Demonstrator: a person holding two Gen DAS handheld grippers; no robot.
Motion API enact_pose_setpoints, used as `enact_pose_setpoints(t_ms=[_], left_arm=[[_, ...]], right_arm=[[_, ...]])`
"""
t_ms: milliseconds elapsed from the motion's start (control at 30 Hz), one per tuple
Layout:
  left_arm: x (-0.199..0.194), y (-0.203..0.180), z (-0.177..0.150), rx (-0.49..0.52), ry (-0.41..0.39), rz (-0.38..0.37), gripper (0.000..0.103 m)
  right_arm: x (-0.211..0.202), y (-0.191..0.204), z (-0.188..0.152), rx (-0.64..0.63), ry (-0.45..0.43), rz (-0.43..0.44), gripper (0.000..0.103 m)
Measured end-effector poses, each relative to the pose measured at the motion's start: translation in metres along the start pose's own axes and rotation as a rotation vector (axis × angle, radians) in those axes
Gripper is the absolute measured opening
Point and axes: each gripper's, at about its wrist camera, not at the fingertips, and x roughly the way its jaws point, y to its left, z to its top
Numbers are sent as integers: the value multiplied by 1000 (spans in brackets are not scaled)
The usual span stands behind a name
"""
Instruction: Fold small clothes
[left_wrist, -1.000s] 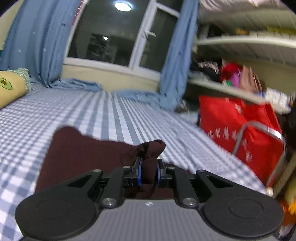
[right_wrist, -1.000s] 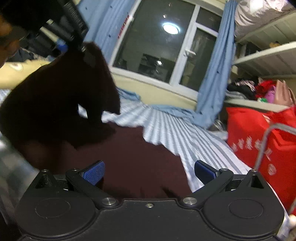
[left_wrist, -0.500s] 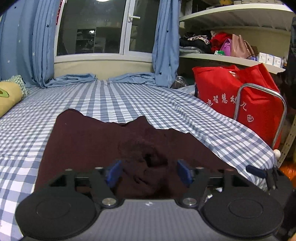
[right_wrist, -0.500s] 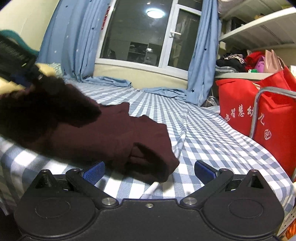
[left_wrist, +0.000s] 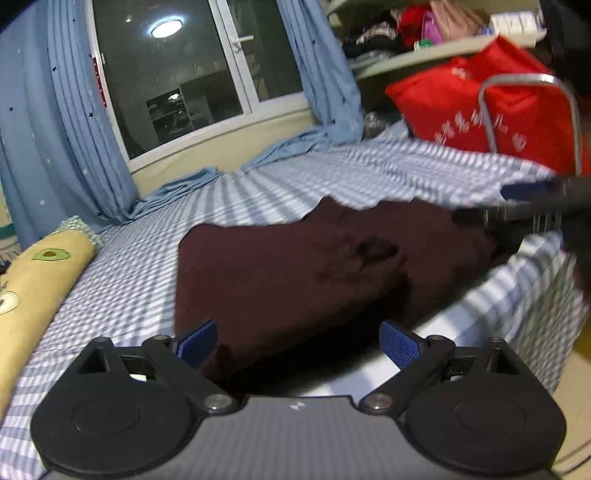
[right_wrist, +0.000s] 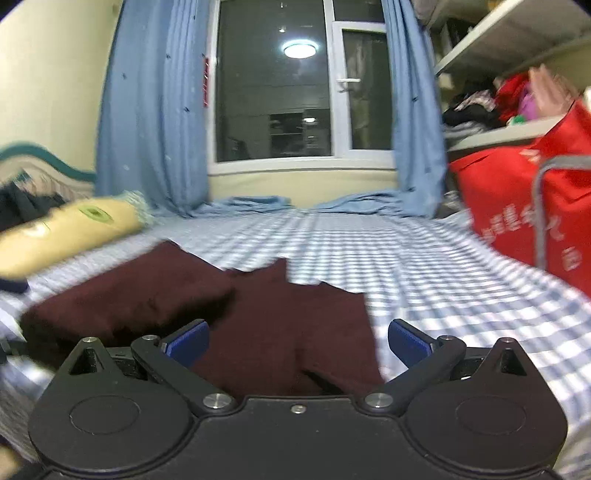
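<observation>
A dark maroon garment (left_wrist: 295, 266) lies folded on the blue-and-white checked bed sheet (left_wrist: 258, 192). My left gripper (left_wrist: 297, 343) hovers over its near edge. Its jaws are opening wide; the cloth lies below and between them, but the pads do not press on it. A blurred blue-padded finger (left_wrist: 528, 190) of the other gripper reaches in over the garment's right end. In the right wrist view the garment (right_wrist: 280, 325) shows a folded flap on the left, and my right gripper (right_wrist: 297, 341) stands open just above its near edge, holding nothing.
A yellow avocado-print pillow (left_wrist: 37, 288) lies at the left of the bed. A red bag (left_wrist: 461, 107) with a grey metal frame (left_wrist: 524, 79) stands at the right edge. Blue curtains (right_wrist: 147, 110), a window and cluttered shelves (right_wrist: 498, 99) are behind.
My left gripper let go of the bunched maroon cloth and its jaws spread wide; the cloth now lies flat on the bed. Both views have rolled. The right gripper stayed open.
</observation>
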Motion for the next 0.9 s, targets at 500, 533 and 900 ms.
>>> enact_pose_setpoints(t_ms=[500,533,900], left_arm=[[10,4,0,78,-3,-30,45],[10,3,-1,86,-2,-35,39],[8,4,13,28,-50,-59,8]], right_arm=[[121,0,26,479,300,279,63],[126,0,24,503,315,286,59],[121,10,41,463,200,321,6]])
